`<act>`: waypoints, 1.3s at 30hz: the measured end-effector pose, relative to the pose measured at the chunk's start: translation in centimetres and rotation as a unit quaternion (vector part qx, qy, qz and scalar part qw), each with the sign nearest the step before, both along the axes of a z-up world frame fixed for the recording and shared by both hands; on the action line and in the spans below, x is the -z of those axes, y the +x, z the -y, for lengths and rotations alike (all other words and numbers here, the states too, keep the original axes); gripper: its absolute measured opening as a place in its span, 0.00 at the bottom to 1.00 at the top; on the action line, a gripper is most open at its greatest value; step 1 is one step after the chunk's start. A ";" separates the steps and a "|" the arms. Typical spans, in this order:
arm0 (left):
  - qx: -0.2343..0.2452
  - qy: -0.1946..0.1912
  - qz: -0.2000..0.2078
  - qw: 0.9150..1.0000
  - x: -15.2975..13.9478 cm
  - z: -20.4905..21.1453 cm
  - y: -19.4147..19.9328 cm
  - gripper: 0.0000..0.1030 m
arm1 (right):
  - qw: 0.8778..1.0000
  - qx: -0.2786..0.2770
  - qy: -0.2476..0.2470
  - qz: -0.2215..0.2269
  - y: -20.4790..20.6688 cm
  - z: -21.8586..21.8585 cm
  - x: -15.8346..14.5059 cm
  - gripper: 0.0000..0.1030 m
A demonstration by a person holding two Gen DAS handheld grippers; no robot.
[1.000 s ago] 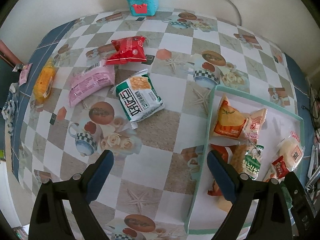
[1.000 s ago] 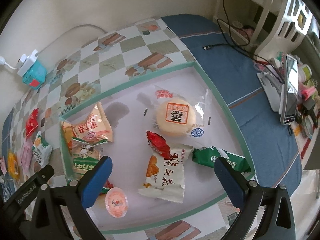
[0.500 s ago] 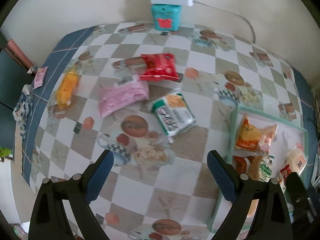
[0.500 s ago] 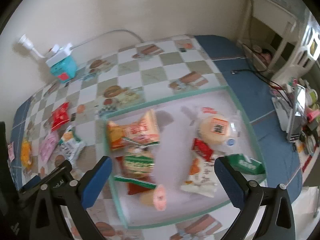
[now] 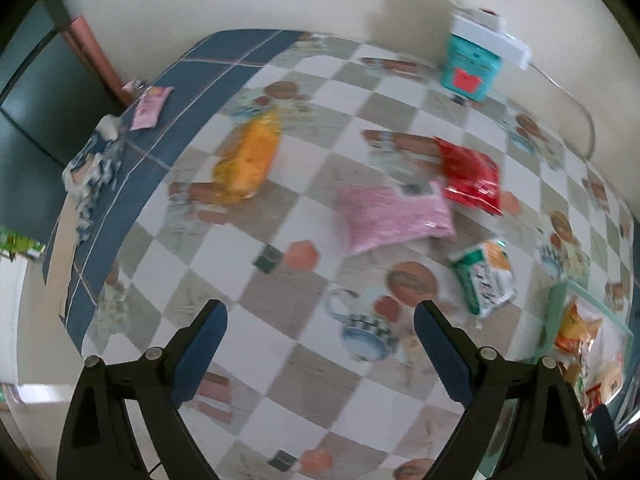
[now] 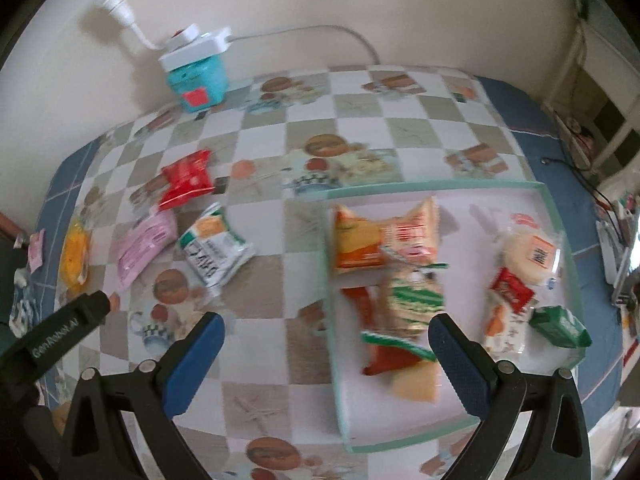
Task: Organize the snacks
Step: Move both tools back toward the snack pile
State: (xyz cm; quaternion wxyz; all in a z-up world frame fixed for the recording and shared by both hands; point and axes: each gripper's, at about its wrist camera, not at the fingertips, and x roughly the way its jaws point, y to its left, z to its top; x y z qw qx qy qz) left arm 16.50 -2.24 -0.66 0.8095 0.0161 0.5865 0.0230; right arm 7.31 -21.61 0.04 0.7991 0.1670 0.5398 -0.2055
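Loose on the checked tablecloth lie an orange packet (image 5: 250,162) (image 6: 74,258), a pink packet (image 5: 394,218) (image 6: 146,246), a red packet (image 5: 472,176) (image 6: 186,178) and a green-and-white packet (image 5: 486,278) (image 6: 214,250). A green-rimmed white tray (image 6: 332,280) (image 5: 554,320) holds several snacks. My left gripper (image 5: 320,316) hangs open above bare cloth, short of the packets. Over the tray's left rim my right gripper (image 6: 326,326) stands open and empty. The left gripper's black body (image 6: 52,336) shows at the right wrist view's lower left.
A teal box (image 5: 470,70) (image 6: 198,82) with a white power strip on top stands by the wall, its cable trailing right. A small pink sachet (image 5: 150,106) and a patterned cloth (image 5: 94,172) lie on the blue table border. Cluttered shelves (image 6: 618,248) stand to the right.
Both grippers have swept left across the table and rolled. The tray has slid toward the right edge of both views and the loose packets have come nearer the middle. Both stayed open.
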 end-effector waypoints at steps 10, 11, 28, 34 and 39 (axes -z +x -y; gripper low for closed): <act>-0.069 -0.013 -0.001 0.998 0.3 -7.4 1.5 0.92 | 0.999 -0.031 0.021 0.007 1.9 -3.3 0.9 1.00; -0.073 -0.015 -0.001 0.997 0.3 -7.9 1.5 0.92 | 0.999 -0.034 0.027 0.009 2.1 -3.6 1.0 1.00; -0.090 -0.051 -0.004 0.995 0.4 -10.7 4.5 0.92 | 0.998 -0.031 0.057 0.026 4.5 -3.5 2.3 1.00; -0.083 -0.061 -0.010 0.995 0.6 -10.0 5.5 0.92 | 0.997 -0.036 0.058 0.034 5.3 -3.3 2.3 1.00; -0.037 -0.043 0.008 0.998 0.5 -8.8 6.1 0.92 | 0.997 -0.043 0.046 0.048 5.9 -2.7 1.8 1.00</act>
